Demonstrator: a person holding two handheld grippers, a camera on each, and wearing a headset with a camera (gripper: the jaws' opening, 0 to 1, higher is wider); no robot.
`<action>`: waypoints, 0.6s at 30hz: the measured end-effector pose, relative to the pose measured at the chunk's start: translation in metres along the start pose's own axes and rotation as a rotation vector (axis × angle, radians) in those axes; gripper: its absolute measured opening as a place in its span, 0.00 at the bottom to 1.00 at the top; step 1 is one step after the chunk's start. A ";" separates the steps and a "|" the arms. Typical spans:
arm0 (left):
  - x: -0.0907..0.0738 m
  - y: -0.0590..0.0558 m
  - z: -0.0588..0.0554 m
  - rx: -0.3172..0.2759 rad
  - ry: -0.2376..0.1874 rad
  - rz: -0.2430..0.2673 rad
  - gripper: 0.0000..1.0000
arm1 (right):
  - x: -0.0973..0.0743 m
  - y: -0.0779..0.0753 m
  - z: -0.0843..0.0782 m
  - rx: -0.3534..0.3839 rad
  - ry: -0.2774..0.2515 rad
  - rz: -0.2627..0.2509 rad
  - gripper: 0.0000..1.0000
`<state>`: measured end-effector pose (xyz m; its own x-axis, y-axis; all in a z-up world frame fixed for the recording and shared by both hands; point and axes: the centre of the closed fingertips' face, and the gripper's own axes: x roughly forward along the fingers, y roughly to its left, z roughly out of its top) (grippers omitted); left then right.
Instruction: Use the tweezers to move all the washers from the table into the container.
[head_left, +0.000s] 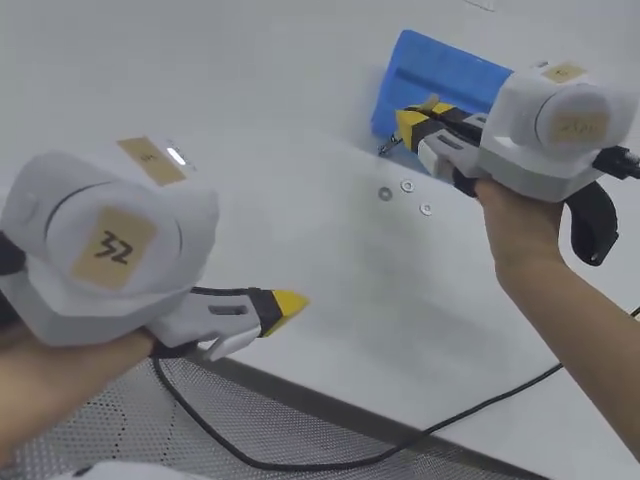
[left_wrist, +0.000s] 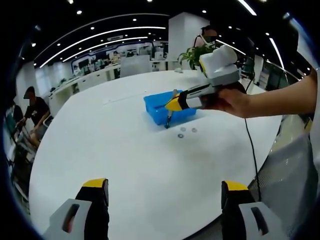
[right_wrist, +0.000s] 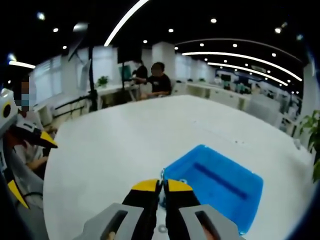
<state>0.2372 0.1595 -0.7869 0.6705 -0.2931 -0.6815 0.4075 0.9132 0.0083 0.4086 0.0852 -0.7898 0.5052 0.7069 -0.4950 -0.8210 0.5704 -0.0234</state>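
The right gripper (head_left: 411, 126), clamped on the tweezers (left_wrist: 168, 119), holds their tips at the container's (head_left: 445, 70) 7 o'clock corner, likely lining up on the three washers (head_left: 407, 187) lying at their 6 o'clock, while the left gripper (head_left: 284, 302) waits gaping and empty at 8 o'clock.

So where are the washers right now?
In the head view, three washers lie on the table right of centre, just in front of the blue container and beside the right hand-held gripper.
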 end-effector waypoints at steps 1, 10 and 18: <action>0.000 0.000 0.001 0.004 -0.001 0.001 0.96 | 0.000 0.001 0.000 -0.005 0.002 0.000 0.00; -0.004 0.004 0.009 0.011 -0.021 0.015 0.96 | 0.000 -0.005 0.000 0.028 0.027 -0.004 0.00; -0.006 0.006 0.014 0.023 -0.035 0.022 0.95 | -0.010 -0.008 0.013 0.042 0.014 -0.003 0.00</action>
<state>0.2442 0.1624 -0.7727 0.7007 -0.2832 -0.6548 0.4063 0.9129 0.0399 0.4138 0.0785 -0.7732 0.5033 0.6997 -0.5071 -0.8076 0.5896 0.0119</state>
